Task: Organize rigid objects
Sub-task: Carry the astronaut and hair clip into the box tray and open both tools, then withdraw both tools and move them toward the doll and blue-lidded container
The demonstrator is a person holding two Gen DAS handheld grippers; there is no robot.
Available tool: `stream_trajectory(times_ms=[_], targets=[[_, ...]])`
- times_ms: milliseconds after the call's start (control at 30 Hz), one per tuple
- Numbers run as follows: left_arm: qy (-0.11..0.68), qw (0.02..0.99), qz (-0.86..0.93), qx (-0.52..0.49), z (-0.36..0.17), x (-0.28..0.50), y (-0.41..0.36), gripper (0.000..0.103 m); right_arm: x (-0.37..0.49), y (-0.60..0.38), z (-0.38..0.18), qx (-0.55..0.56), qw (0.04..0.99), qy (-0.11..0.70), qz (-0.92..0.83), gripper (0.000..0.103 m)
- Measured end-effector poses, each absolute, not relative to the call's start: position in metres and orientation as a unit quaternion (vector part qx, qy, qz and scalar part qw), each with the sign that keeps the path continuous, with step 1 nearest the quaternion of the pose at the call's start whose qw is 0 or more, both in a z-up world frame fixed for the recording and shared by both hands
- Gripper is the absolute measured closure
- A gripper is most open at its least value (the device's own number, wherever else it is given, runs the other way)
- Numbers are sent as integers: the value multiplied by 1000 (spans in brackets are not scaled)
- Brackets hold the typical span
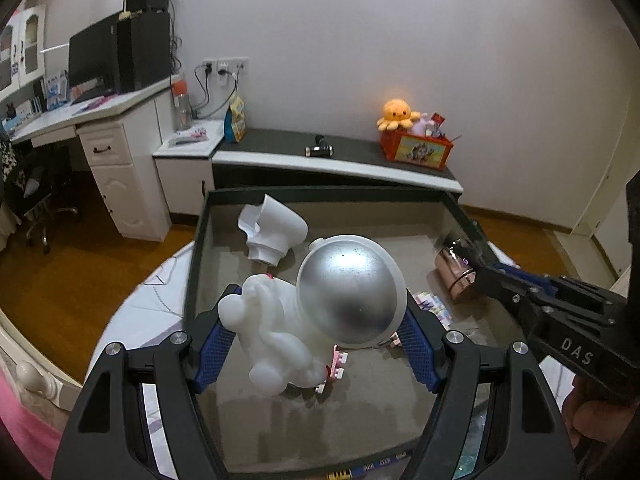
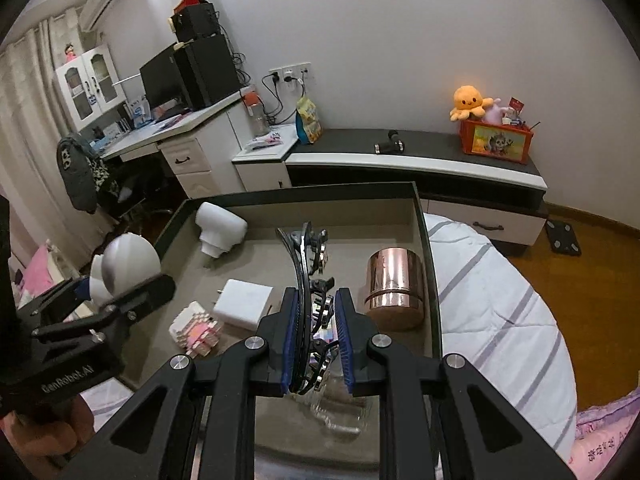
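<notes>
My left gripper (image 1: 316, 332) is shut on a white astronaut figure (image 1: 320, 312) with a silver helmet and holds it above the dark tray (image 1: 192, 264); the figure also shows in the right wrist view (image 2: 124, 264). My right gripper (image 2: 317, 340) is shut on a black hair claw clip (image 2: 308, 280) over the tray's (image 2: 430, 264) middle. In the tray lie a copper can (image 2: 394, 290), a white hair-dryer-like piece (image 2: 220, 228), a white charger (image 2: 244, 304) and a pink-and-white block toy (image 2: 196, 330). The copper can (image 1: 456, 276) and the white piece (image 1: 272, 232) also show in the left wrist view.
The tray sits on a bed with a striped white cover (image 2: 492, 304). A clear plastic item (image 2: 340, 412) lies under my right gripper. Behind stand a low cabinet (image 2: 400, 168) with a red toy box (image 2: 496, 140), and a desk (image 2: 180, 136) at the left.
</notes>
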State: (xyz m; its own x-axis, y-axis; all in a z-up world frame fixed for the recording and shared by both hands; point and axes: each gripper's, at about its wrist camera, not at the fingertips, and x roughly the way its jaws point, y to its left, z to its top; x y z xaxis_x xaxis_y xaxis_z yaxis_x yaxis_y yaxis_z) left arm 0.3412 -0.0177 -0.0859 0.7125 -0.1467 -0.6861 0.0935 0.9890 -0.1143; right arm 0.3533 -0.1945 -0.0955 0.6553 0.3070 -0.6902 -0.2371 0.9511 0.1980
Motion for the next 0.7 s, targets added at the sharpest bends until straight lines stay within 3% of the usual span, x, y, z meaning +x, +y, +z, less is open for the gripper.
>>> stream_trajectory(times_ms=[33,100,167,200,267,400,467,700], targets=[[376,924,-63,-33,-88,343,-19,27,354,-196,-96,47,909,388,147,83],[381,923,-54,-24,-91,344,-20,20,355,-199,-98,49,908,390,143,71],[373,927,-45,-15,-90,341,-20,7,354,-202,-96,55,909,387,142,45],[368,929,-40,-11,-88,338,-19,3,352,-205,-95,60,911,384,142,40],[354,935,-33,-6,-82,332,-17,0,349,-209,-92,72,912,380,140,19],[346,938,-23,-13,-72,319,-7,0,338,-213,-83,83,916,369,133,13],[341,940,-21,-20,-66,310,-1,0,329,-213,-77,77,921,364,118,0],[321,946,-18,-32,-43,265,8,0,293,-210,-59,80,929,340,119,0]])
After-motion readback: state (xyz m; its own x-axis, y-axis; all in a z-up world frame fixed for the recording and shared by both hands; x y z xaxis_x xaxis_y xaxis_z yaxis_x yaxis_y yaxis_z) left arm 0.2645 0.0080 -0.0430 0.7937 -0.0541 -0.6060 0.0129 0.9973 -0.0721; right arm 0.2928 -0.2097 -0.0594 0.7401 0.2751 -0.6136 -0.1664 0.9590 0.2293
